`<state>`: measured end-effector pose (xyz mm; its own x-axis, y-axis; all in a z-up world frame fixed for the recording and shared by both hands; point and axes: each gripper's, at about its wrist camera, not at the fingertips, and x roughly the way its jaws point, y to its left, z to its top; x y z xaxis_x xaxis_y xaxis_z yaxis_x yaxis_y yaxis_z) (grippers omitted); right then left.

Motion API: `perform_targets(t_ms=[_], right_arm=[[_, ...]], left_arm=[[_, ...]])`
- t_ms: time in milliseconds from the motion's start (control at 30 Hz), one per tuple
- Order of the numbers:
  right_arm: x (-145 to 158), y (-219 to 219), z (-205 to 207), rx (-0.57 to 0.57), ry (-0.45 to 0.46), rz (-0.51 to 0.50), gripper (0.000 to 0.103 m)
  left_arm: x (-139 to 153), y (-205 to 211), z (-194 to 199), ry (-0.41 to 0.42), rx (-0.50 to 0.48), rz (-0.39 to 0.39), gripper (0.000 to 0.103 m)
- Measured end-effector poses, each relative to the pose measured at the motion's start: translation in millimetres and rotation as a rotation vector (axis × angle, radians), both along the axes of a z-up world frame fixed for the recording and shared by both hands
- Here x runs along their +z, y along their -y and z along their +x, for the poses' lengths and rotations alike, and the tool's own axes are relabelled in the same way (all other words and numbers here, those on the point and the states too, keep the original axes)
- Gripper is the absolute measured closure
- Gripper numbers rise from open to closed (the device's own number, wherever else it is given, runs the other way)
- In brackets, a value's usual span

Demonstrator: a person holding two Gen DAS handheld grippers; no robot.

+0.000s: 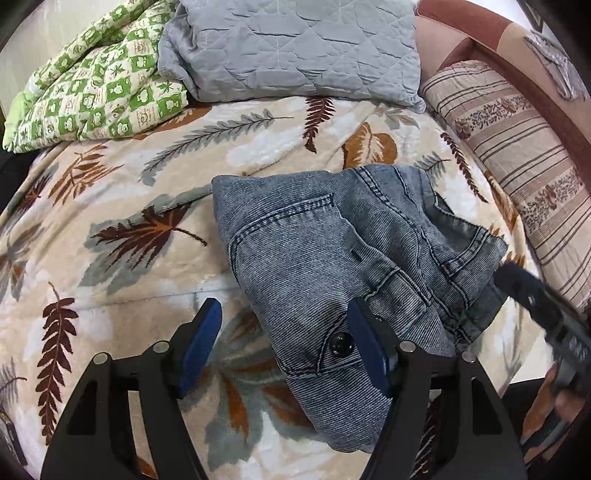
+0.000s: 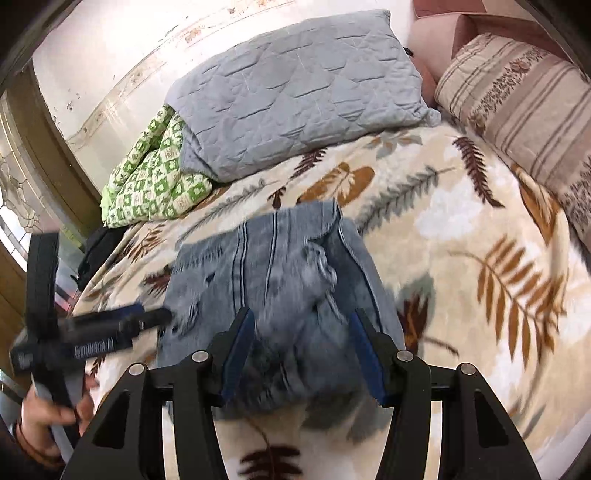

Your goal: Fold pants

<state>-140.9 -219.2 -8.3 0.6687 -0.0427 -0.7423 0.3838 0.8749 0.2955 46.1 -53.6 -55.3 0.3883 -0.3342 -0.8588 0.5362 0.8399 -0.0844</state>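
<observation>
Blue denim pants [image 1: 332, 251] lie folded in a compact bundle on the leaf-patterned blanket [image 1: 122, 206]. My left gripper [image 1: 285, 328] hovers over the bundle's near-left corner, open, its right finger [image 1: 365, 343] above the denim by a black button [image 1: 340, 343]. Nothing is clamped. In the right wrist view the pants [image 2: 258, 280] look blurred beneath my right gripper [image 2: 303, 341], whose blue pads stand apart without pressing on the cloth. The right gripper [image 1: 539, 295] shows blurred at the bundle's right edge. The left gripper [image 2: 122, 325] and a hand [image 2: 48, 410] appear at the left.
A grey quilted pillow [image 1: 291, 48] and a green checked quilt [image 1: 99, 81] lie at the back of the bed. A striped bolster [image 1: 517, 166] runs along the right side against a reddish-brown bed frame [image 1: 476, 33]. A wall and a wooden door frame [image 2: 51, 147] are on the left.
</observation>
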Motion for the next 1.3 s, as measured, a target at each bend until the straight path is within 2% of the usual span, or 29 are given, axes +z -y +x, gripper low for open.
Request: perform_targets(t_ms=[67, 100, 133, 200, 367, 467, 567, 667, 733, 933, 1000, 1100, 1300], right_arm=[[-4.8, 2.5, 11.6, 0.004, -0.020, -0.003, 0.053], [-7.6, 3.7, 16.0, 0.006, -0.029, -0.001, 0.063], [-12.3, 4.8, 21.8, 0.010, -0.048, 0.000, 0.081], [-16.6, 5.1, 26.1, 0.016, -0.064, -0.008, 0.096], [-18.2, 7.9, 13.1, 0.011, -0.034, -0.039, 0.099], [-37.4, 14.6, 9.3, 0.004, -0.064, -0.009, 0.099], [-55.1, 19.7, 6.8, 0.017, -0.081, 0.021, 0.096], [-49.2, 24.7, -2.7, 0.008, -0.051, 0.047, 0.079], [-41.5, 29.5, -9.7, -0.001, -0.051, 0.037, 0.050], [-23.9, 50.4, -18.2, -0.018, -0.030, 0.039, 0.048], [-22.7, 53.6, -17.3, -0.015, -0.024, 0.053, 0.048], [-22.9, 53.0, -8.7, 0.014, -0.021, 0.052, 0.042], [-29.1, 52.9, 8.8, 0.067, -0.028, 0.063, 0.041]], left_arm=[[-2.0, 2.3, -0.8, 0.001, -0.003, 0.003, 0.033], [-3.3, 3.9, -0.9, 0.000, -0.004, 0.007, 0.033], [-4.0, 5.3, -1.4, 0.002, -0.006, 0.011, 0.033], [-4.6, 7.8, -2.6, 0.014, -0.011, 0.021, 0.033], [-8.8, 11.0, -1.7, 0.012, -0.016, 0.019, 0.032], [-13.5, 11.9, -0.6, 0.006, -0.013, 0.018, 0.030], [-13.4, 8.5, -1.1, -0.005, 0.004, -0.001, 0.030], [-7.5, -1.6, -1.7, -0.040, 0.029, -0.062, 0.030], [-4.4, -4.5, -0.6, -0.046, 0.037, -0.074, 0.029], [-3.5, -6.3, 1.1, -0.050, 0.040, -0.078, 0.029], [-7.0, -5.5, 1.1, -0.059, 0.040, -0.073, 0.029], [-12.0, -5.5, 1.7, -0.070, 0.045, -0.068, 0.029], [-14.7, -4.7, 3.1, -0.072, 0.054, -0.066, 0.028]])
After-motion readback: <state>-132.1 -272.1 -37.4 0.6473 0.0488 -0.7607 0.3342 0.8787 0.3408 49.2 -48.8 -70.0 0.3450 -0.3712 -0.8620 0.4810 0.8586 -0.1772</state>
